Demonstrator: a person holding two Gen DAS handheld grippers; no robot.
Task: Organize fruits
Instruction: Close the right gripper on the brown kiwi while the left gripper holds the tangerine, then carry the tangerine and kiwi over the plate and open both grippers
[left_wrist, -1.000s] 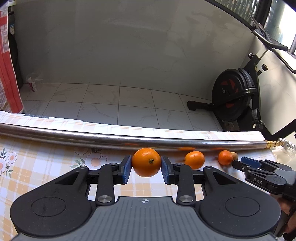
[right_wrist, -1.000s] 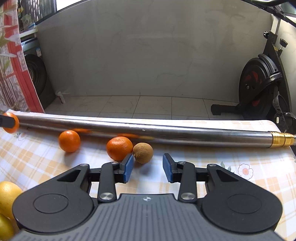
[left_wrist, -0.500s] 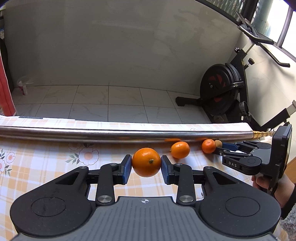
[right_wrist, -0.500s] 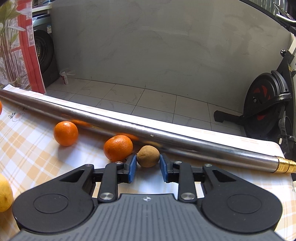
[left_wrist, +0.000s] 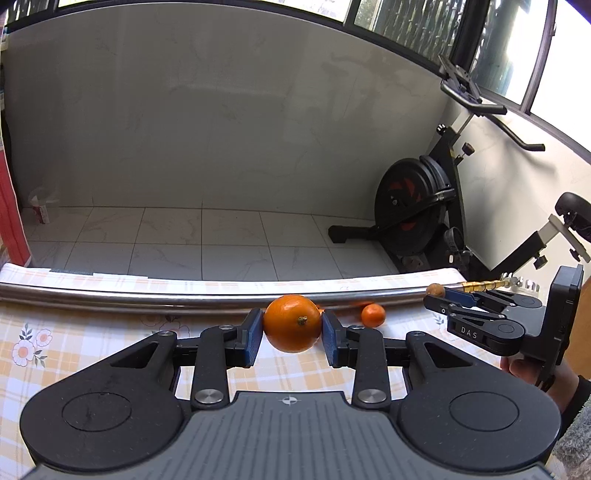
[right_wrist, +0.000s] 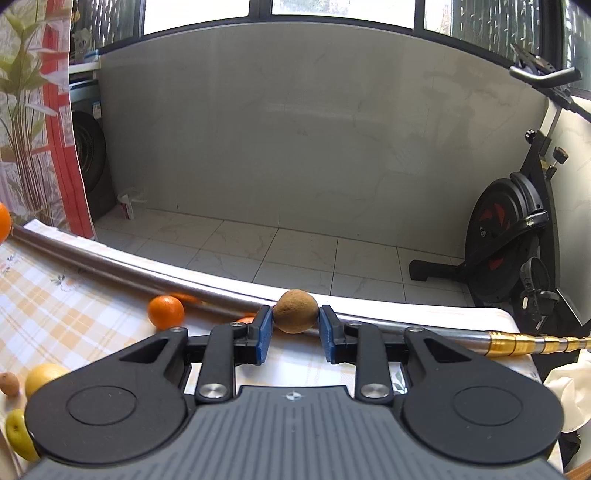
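My left gripper (left_wrist: 292, 334) is shut on a large orange (left_wrist: 291, 323), held above the checked tablecloth (left_wrist: 92, 339). My right gripper (right_wrist: 295, 328) is shut on a small brown round fruit (right_wrist: 295, 311), also lifted off the cloth. In the left wrist view the right gripper (left_wrist: 437, 295) shows at the right with the brown fruit (left_wrist: 434, 289) at its tips, a hand under it. A small orange (left_wrist: 373, 315) lies on the cloth by the steel pole (left_wrist: 147, 295); the right wrist view shows this small orange (right_wrist: 166, 312) too.
The steel pole (right_wrist: 129, 273) runs along the table's far edge. Yellow fruits (right_wrist: 40, 374) and another brown fruit (right_wrist: 9, 383) lie at the lower left of the right wrist view. An exercise bike (left_wrist: 417, 206) stands on the tiled floor beyond.
The right gripper closed on the brown fruit and lifted it. The left gripper rose with the large orange. Both views now look from higher over the table.
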